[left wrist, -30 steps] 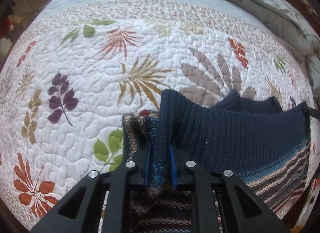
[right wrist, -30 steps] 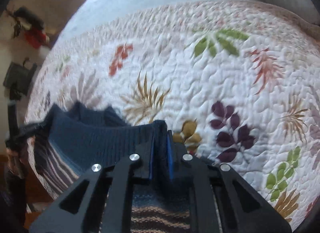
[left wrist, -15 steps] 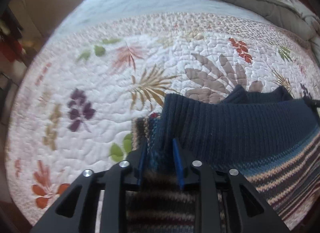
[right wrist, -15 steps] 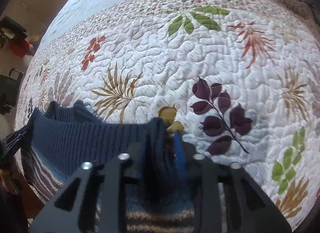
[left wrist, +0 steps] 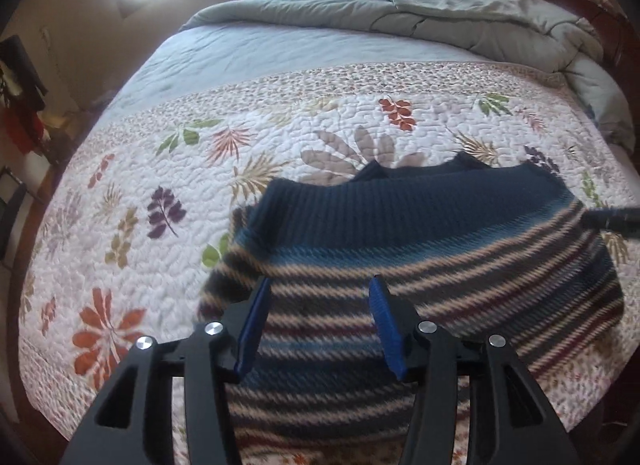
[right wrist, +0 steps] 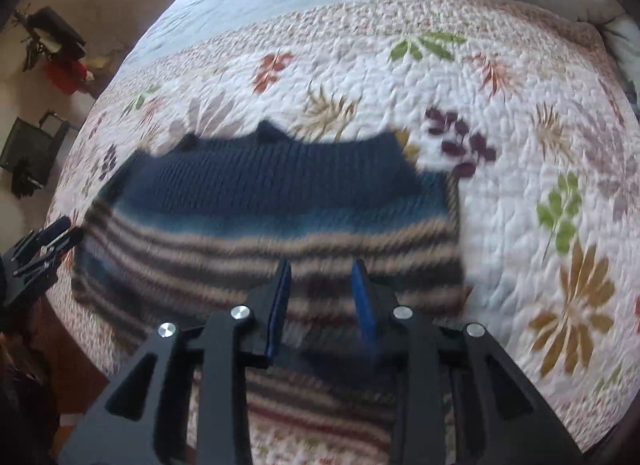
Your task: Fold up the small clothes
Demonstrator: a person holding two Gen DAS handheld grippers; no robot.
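Sweater [left wrist: 420,233] — one, flat on quilt [left wrist: 160,265] — left claw [left wrist: 320,297] opening, right claw [right wrist: 320,277] spread, both empty.

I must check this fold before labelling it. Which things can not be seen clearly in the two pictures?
- Sweater, near hem: left wrist view, hidden by the left gripper, whose jaws are opening.
- Sweater stripes: right wrist view, blurred by motion, partly behind the right gripper.
- Layers under the fold: covered by the top layer.
- Items beside the bed: too small, at the edge.
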